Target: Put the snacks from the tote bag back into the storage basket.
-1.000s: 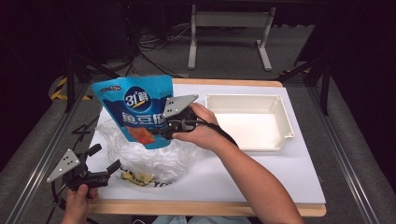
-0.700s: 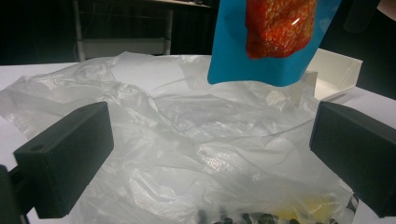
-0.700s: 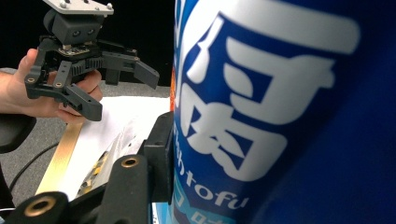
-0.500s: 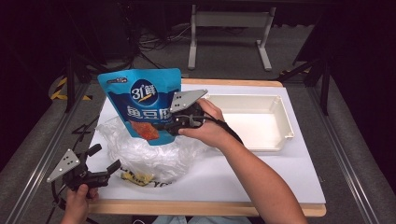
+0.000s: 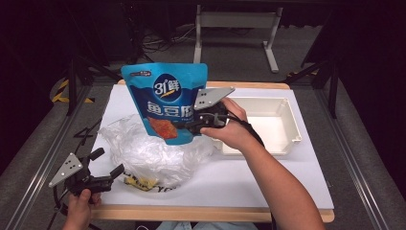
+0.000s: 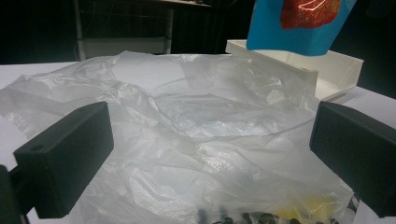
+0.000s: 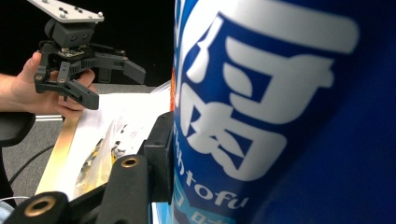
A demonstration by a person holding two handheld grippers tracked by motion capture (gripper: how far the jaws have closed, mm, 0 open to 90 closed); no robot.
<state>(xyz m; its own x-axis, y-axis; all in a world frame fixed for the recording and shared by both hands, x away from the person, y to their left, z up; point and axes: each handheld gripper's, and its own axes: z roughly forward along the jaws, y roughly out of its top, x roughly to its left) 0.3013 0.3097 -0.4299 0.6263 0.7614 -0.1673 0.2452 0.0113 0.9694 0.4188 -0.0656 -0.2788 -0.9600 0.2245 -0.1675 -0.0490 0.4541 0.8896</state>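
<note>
Blue pouch, high view: the blue pouch (image 5: 167, 103) hangs upright in the air, lifted off the worktop (image 5: 268, 175) above the far edge of the plastic bag (image 5: 153, 153).
Right tongs, high view: my right tongs (image 5: 194, 125) are closed on the pouch's right edge, above the bag's far right corner.
Left tongs, high view: my left tongs (image 5: 106, 163) sit just beside the bag's near left edge, spread wide with nothing in them.
White tray, high view: the white tray (image 5: 287, 122) lies on the worktop just right of the bag, nothing in it.
Left gripper view: my two jaws stand far apart on either side of the plastic bag (image 6: 196, 135), apart from it; the blue pouch (image 6: 299, 25) hangs beyond the bag, in front of the white tray (image 6: 336, 70).
Right gripper view: the blue pouch (image 7: 289, 116) is pressed against my near jaw; the far jaw is hidden behind it. Past the bag's (image 7: 135, 116) edge, my left tongs (image 7: 119, 84) gape open in my hand.
</note>
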